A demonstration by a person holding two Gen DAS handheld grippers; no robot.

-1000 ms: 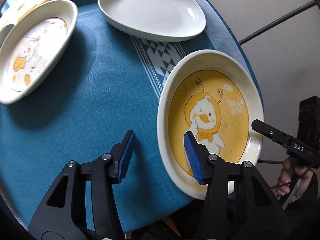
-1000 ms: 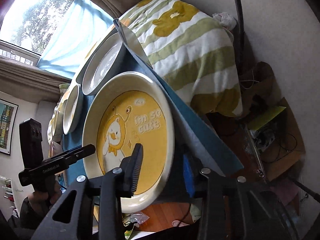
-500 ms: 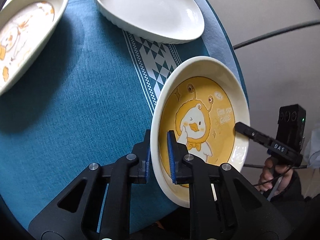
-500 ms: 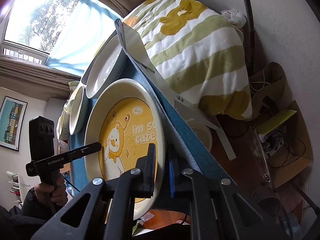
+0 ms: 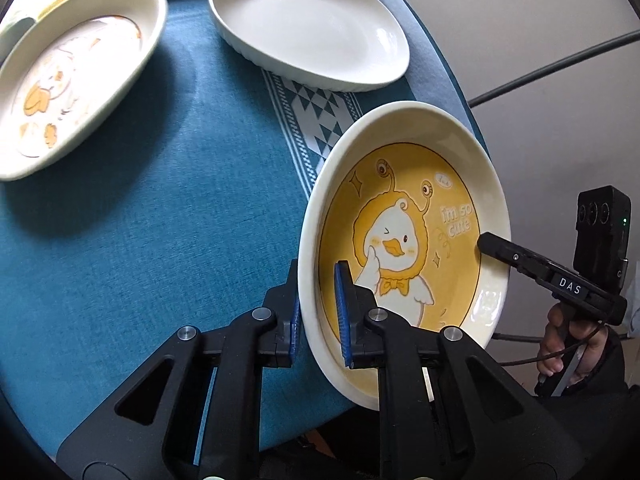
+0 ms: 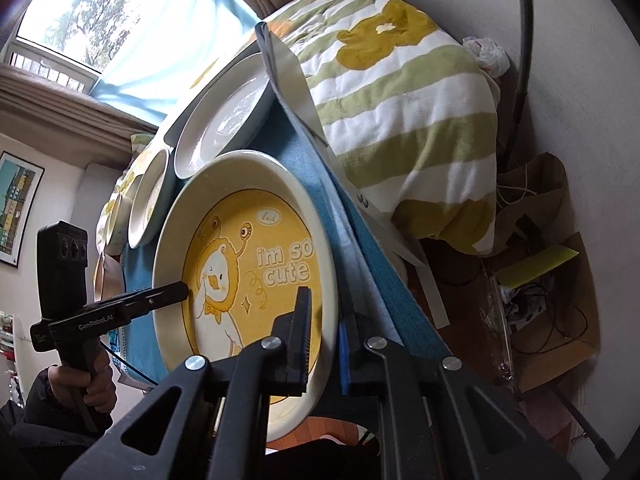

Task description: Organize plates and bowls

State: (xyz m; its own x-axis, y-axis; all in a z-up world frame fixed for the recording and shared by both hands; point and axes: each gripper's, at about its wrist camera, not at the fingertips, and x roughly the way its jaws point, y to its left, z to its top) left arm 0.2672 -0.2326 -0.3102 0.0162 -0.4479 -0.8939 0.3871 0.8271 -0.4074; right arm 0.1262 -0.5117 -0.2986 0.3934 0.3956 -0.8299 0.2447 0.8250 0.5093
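The yellow duck plate [image 5: 404, 240] sits at the near right edge of the table, on the blue tablecloth [image 5: 160, 220], its rim hanging a little past the cloth's corner, and I have it pinched from both sides. My left gripper [image 5: 318, 316] is clamped on the plate's near-left rim — one blue pad under the outer wall, the other inside against the yellow well beside the duck's wing. My right gripper [image 6: 324, 344] is clamped on the opposite rim, one finger inside over the yellow face below the words "im so cute", the other outside between the plate and the cloth's edge. In the left wrist view the right gripper's black tip lies across the plate's far rim, with my hand [image 5: 560, 344] round its handle. Beyond the plate, a plain white oval dish [image 5: 312, 28] rests on the cloth's patterned white band, apart from it; to the left lies a paler duck plate [image 5: 76, 72], well apart. In the right wrist view, a green-and-white striped blanket [image 6: 400, 92] is heaped past the table's far side, with a cardboard box [image 6: 552, 320] on the floor below.
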